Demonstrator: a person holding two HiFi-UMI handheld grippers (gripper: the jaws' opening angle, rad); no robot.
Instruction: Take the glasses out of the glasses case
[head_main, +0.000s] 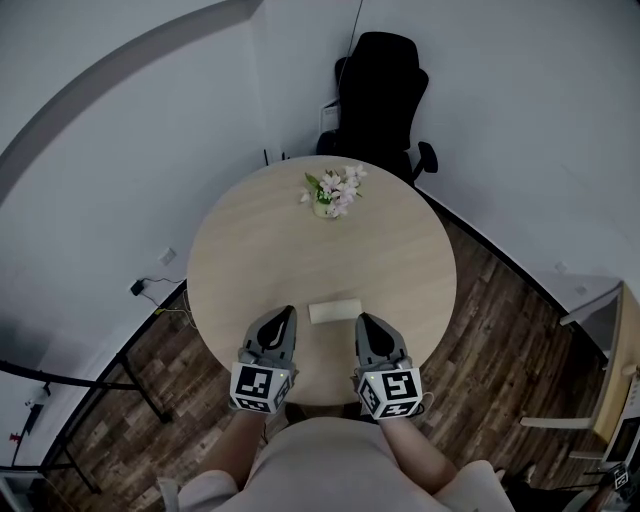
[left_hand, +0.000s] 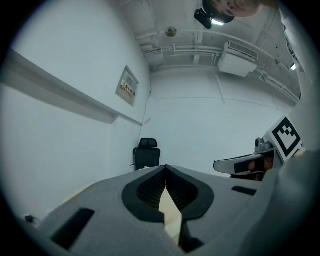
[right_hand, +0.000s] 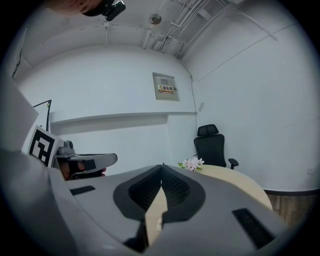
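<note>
A pale closed glasses case (head_main: 334, 312) lies on the round wooden table (head_main: 290, 250) near its front edge. My left gripper (head_main: 288, 313) rests just left of the case, jaws shut with nothing between them; its tips meet in the left gripper view (left_hand: 165, 170). Just right of the case sits my right gripper (head_main: 362, 319), also shut and empty, tips together (right_hand: 161, 167). Both point away from me across the table. Neither gripper view shows the case itself; each shows the other gripper off to its side.
A small vase of pink and white flowers (head_main: 333, 192) stands at the table's far side. A black office chair (head_main: 378, 95) is behind it against the wall. Dark wood floor surrounds the table, with a cable and a black stand at the left.
</note>
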